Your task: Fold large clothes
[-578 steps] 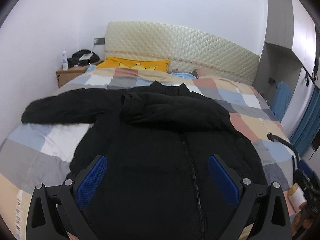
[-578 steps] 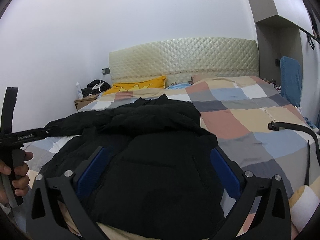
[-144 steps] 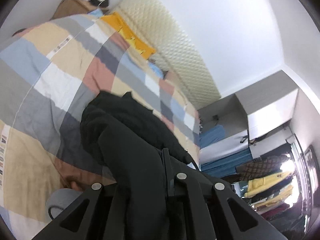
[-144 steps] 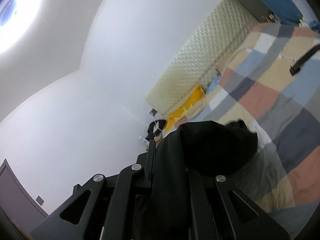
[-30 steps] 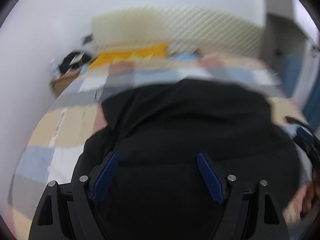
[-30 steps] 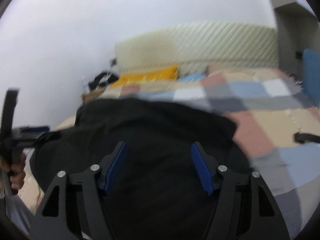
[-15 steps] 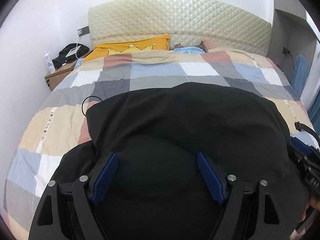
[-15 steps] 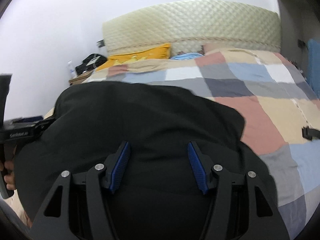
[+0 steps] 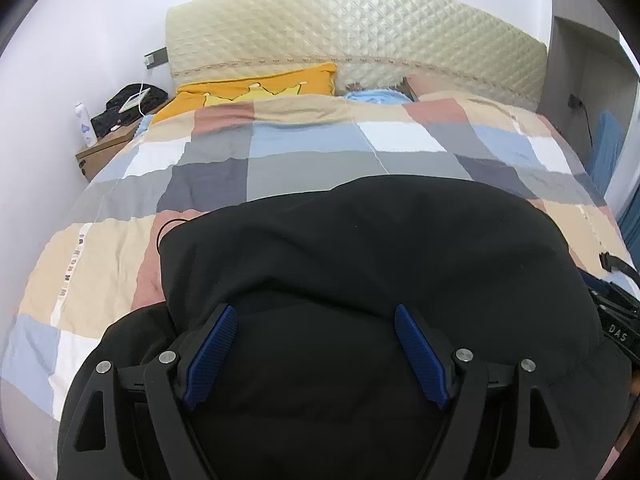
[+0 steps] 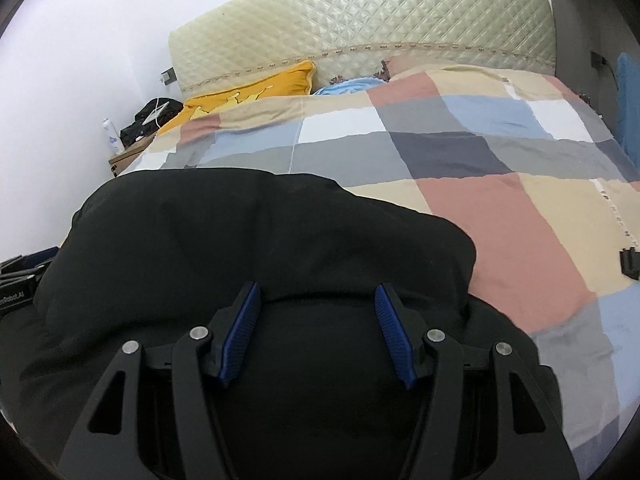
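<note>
A black padded jacket (image 9: 360, 248) lies folded in a thick bundle on the checked bedspread (image 9: 280, 152), at the near end of the bed. It also fills the lower half of the right wrist view (image 10: 260, 232). My left gripper (image 9: 316, 320) is open and empty, just above the near part of the jacket. My right gripper (image 10: 316, 304) is open and empty, also over the jacket's near part. The right gripper's body shows at the right edge of the left wrist view (image 9: 616, 320), and the left one at the left edge of the right wrist view (image 10: 20, 276).
A quilted cream headboard (image 9: 360, 40) and a yellow pillow (image 9: 256, 88) are at the far end. A wooden nightstand (image 9: 108, 148) with a bottle (image 9: 86, 124) and a black bag stands far left. A black strap (image 10: 630, 264) lies on the bedspread at the right.
Both grippers have moved a little nearer to the jacket and tilted down slightly. The jacket bundle has stayed in place. Both stay open.
</note>
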